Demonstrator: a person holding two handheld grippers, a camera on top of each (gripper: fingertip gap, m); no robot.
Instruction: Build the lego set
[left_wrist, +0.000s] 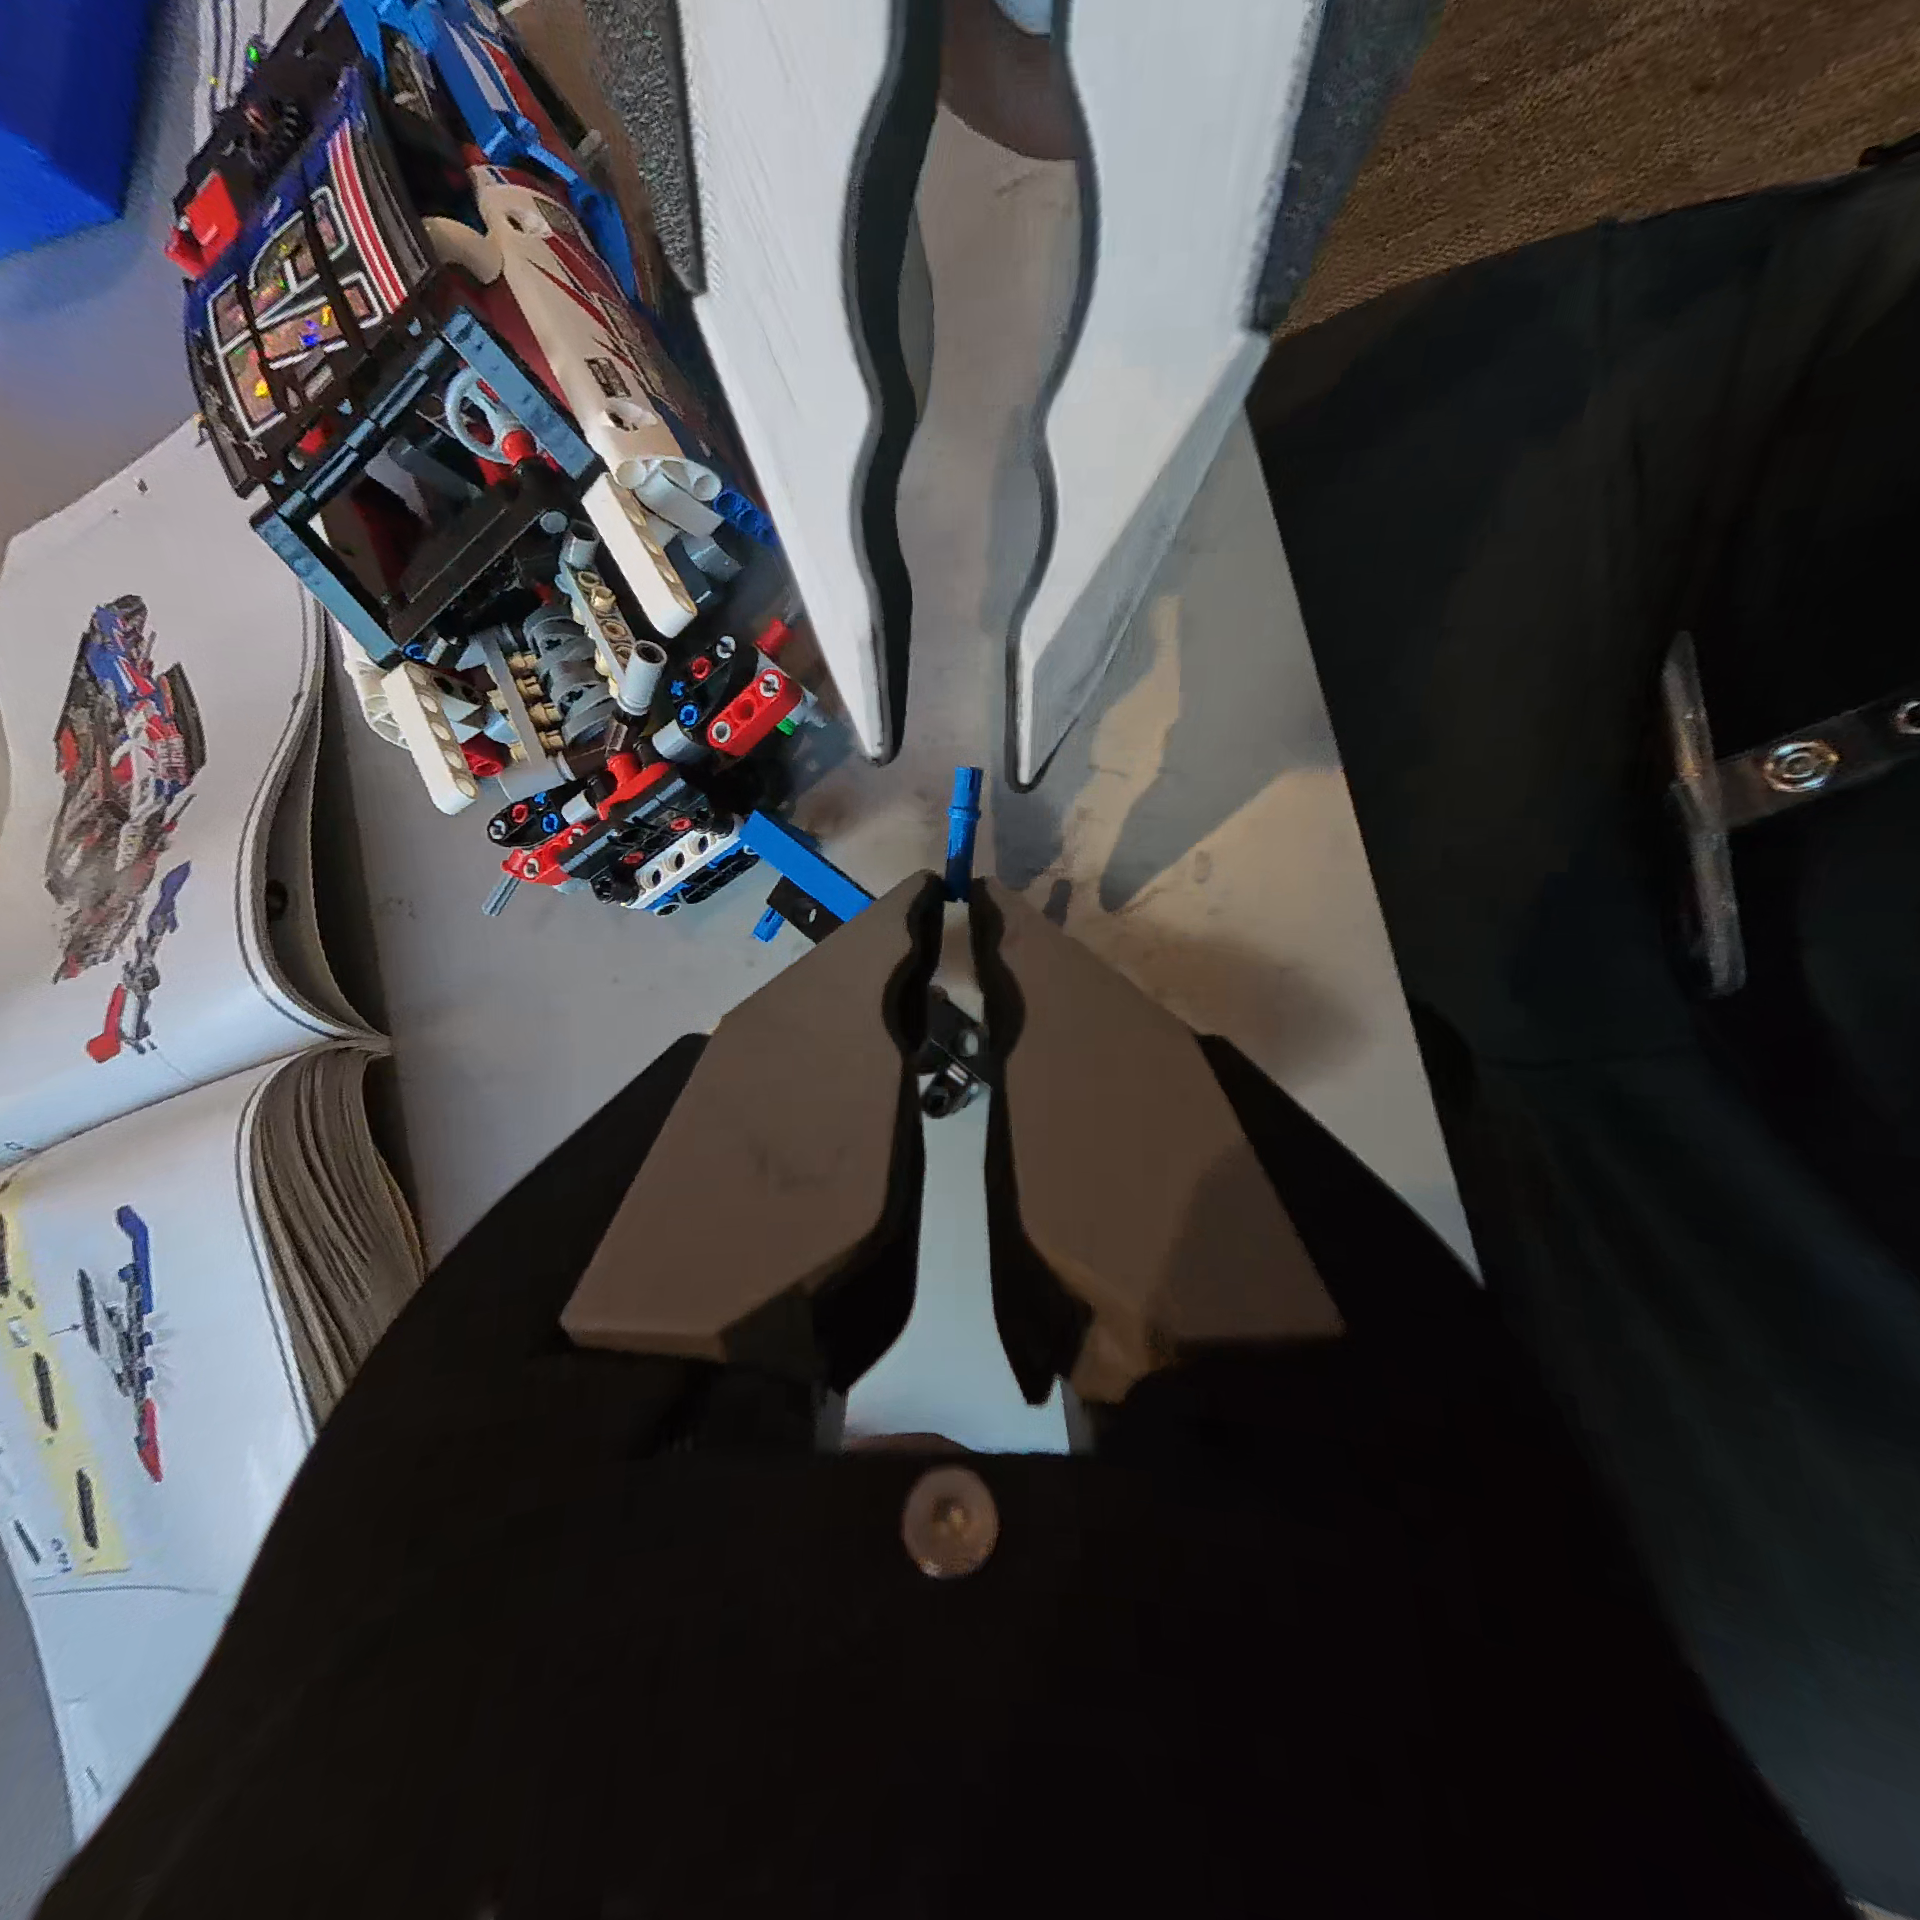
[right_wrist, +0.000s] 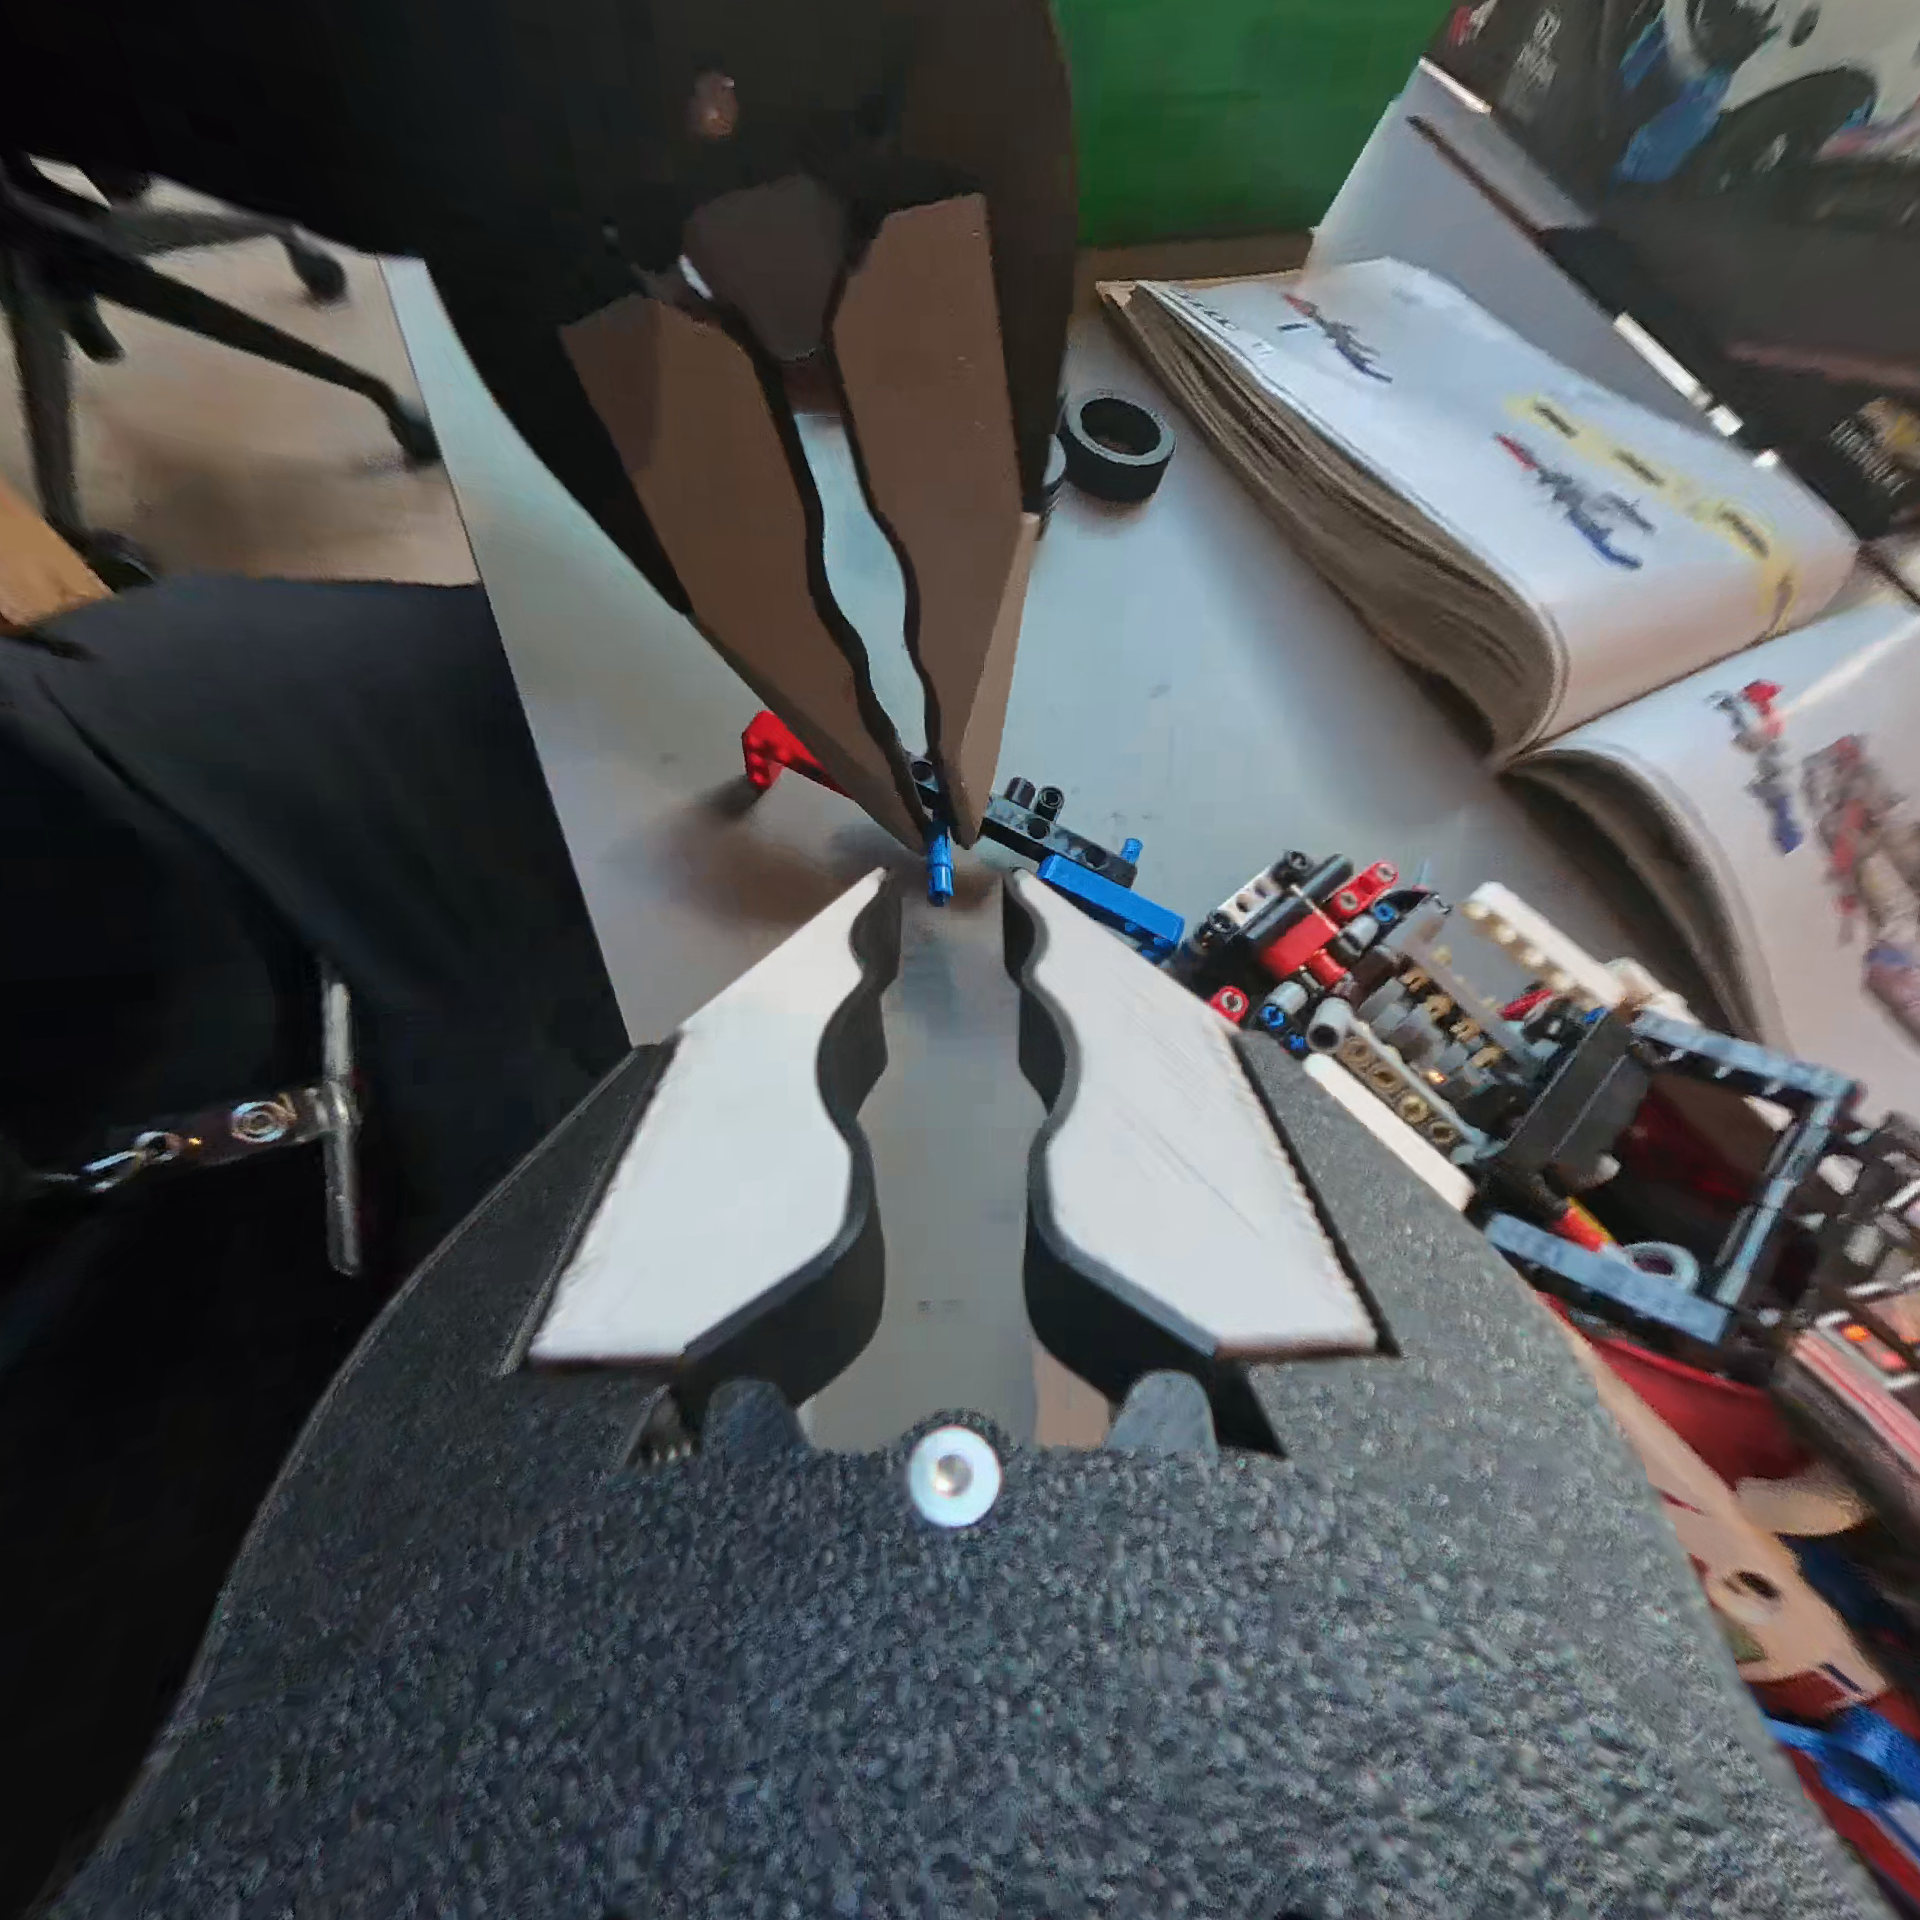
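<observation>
The truck model (left_wrist: 447, 457) looks largely built; left gripper (left_wrist: 954, 894) pinches a blue pin (left_wrist: 962, 826) (unattached), right gripper (right_wrist: 943, 883) fingers apart.

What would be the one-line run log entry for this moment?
left gripper: shut on blue pin | right gripper: open, facing pin tip | car model: on table, untouched

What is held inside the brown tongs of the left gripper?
The left gripper tongs are shut on a blue pin, which sticks out beyond the tips. A small black piece sits between the tongs further back. How the two join is covered by the tongs.
</observation>
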